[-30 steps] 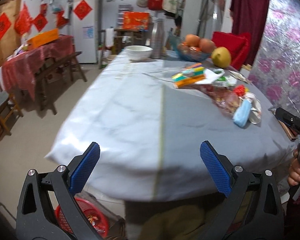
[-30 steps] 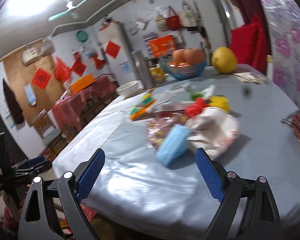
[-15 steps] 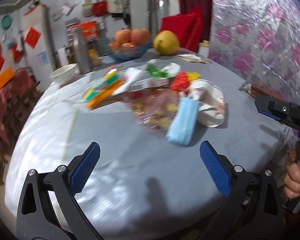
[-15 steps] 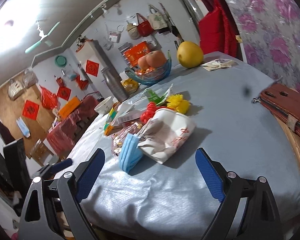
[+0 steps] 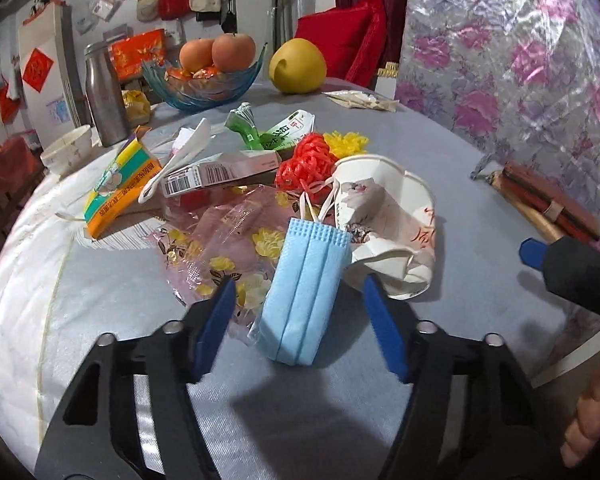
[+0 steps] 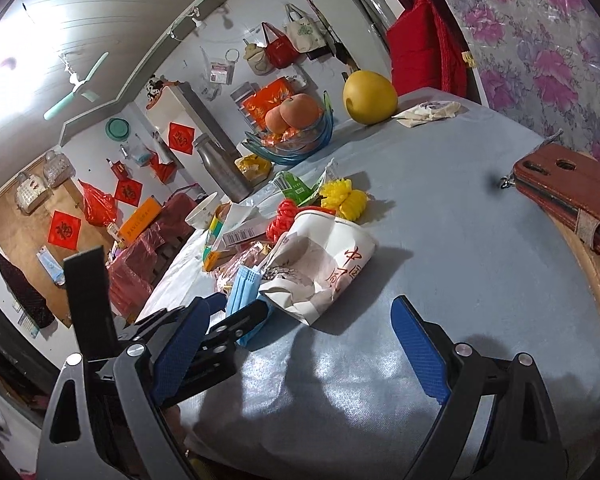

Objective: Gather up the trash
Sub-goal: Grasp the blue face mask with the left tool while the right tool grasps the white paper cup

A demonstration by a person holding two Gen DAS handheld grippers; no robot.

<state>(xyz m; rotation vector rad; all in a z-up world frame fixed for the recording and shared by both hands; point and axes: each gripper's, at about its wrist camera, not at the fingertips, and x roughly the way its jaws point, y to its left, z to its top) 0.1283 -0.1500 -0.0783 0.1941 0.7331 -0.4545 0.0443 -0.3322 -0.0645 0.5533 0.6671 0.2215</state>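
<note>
Left wrist view: my left gripper [image 5: 298, 320] has its jaws closing around the folded blue mask [image 5: 304, 292], which lies between the pads, but neither pad presses it yet. The mask rests on the grey table [image 5: 480, 208], its far end leaning on a flowered wrapper [image 5: 228, 240] and touching a crushed paper cup [image 5: 388, 224]. To grip well, I judge the pads should meet the mask's long sides squarely and low, so the soft folds don't slip out; the ear loops near the cup may snag.

My right gripper [image 6: 300, 344] hovers with jaws wide apart and nothing between them, aimed at bare cloth just beside the cup.

Farther out, the rest of the trash is heaped: red netting [image 5: 306, 160], yellow netting [image 5: 346, 142], a barcode box [image 5: 220, 172], a tissue pack [image 5: 116, 188]. Open cloth lies nearest me and to the right; a brown wallet [image 6: 572, 200] sits at the right rim.
</note>
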